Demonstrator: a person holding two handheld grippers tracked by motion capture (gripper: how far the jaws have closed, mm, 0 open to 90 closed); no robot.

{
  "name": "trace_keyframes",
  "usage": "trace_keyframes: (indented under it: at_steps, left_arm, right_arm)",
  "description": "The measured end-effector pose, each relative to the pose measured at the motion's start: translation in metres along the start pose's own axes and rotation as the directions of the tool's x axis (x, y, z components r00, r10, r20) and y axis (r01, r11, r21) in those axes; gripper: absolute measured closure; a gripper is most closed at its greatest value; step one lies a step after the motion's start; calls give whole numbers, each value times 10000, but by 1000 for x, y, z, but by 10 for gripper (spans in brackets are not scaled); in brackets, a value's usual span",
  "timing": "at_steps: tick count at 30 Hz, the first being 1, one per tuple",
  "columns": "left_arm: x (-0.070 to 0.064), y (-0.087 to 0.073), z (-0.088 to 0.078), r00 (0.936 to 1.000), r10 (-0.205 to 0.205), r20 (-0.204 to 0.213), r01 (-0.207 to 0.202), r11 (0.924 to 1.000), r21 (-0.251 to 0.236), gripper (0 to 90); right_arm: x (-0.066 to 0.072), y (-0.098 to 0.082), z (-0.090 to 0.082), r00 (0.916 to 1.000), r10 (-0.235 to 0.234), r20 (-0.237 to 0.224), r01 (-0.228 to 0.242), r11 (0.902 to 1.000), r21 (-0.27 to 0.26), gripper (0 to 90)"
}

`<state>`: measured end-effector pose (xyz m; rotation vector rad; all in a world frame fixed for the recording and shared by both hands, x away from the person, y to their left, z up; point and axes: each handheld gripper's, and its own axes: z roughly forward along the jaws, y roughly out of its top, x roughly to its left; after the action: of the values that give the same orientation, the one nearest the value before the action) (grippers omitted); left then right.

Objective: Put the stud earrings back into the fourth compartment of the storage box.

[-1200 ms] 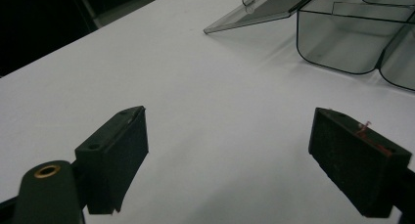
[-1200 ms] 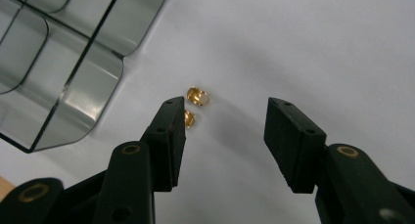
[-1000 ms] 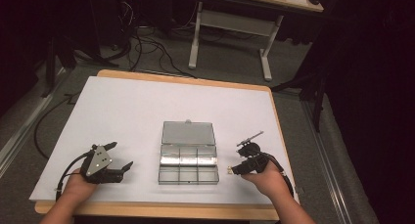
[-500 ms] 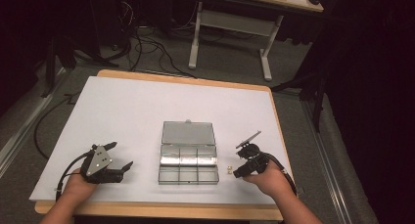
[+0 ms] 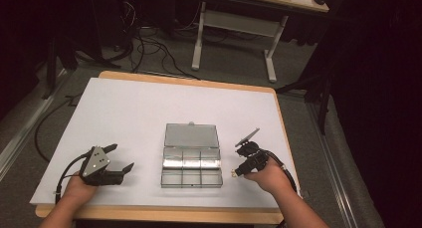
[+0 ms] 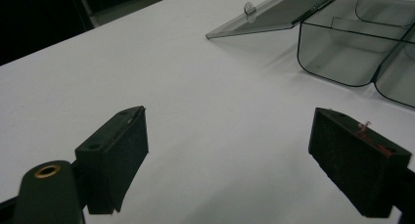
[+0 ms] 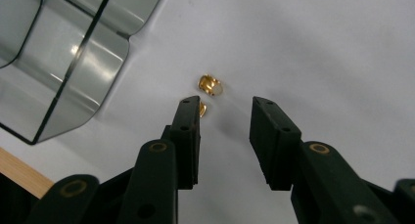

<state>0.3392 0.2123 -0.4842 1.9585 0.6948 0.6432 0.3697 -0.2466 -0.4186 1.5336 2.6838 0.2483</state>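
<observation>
Two small brass inserts are lying on the white table cover, centre of the right gripper view: the larger brass insert (image 7: 210, 84) is sitting just above the jaw tips, and the second brass piece (image 7: 202, 108) is lying partly hidden against the inner edge of the left-hand jaw. In the high view they are showing as a pale speck (image 5: 233, 173) lower right of centre, just beside the clear compartment box (image 5: 191, 163).

The right gripper (image 7: 225, 116) is pointing down at them, its jaws having just been closing; they are standing partly apart with a gap between the pads, nothing clamped; the smaller piece is sitting at the mouth of the gap, contact not resolvable. The right hand (image 5: 268, 175) is gripping the tool in the lower right of the high view, forearm entering from the bottom edge, gripper (image 5: 238, 171) angled toward the box.

The box is lying with its lid (image 6: 266, 13) folded flat back, compartments appearing bare.

The left gripper (image 5: 122, 158) is resting at lower left on the table cover (image 5: 139, 108), well apart from the box, jaws wide apart with only cover between the pads (image 6: 122, 150)
</observation>
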Motion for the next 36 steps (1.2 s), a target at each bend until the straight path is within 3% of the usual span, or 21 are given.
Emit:
trace_keyframes:
  at_steps: [8, 11, 15, 24, 27, 36]
  left_arm:
    - [-2, 0, 0, 9998, 152, -102, -152, 9999, 64, 152]
    - [-2, 0, 0, 9998, 151, -101, -151, 9999, -16, 152]
    - [-2, 0, -1, 9999, 133, -73, -133, 9999, -51, 151]
    - [-3, 0, 0, 9997, 225, -67, -225, 9997, -21, 151]
    - [-3, 0, 0, 9996, 282, -73, -283, 9996, -27, 151]
    - [-3, 0, 0, 9996, 285, -87, -285, 9996, -23, 151]
  right_arm:
    - [2, 12, 11, 9998, -207, 5, 207, 9993, 319, 744]
    - [2, 14, 13, 10000, -60, 11, 59, 9991, 410, 760]
    - [2, 16, 18, 9997, -224, -94, 229, 9981, 569, 844]
    - [6, 22, 15, 9990, -450, 17, 447, 9964, 717, 870]
    - [6, 23, 13, 9973, -733, 56, 726, 9943, 780, 872]
    - [11, 25, 4, 9973, -735, 15, 731, 9937, 848, 873]
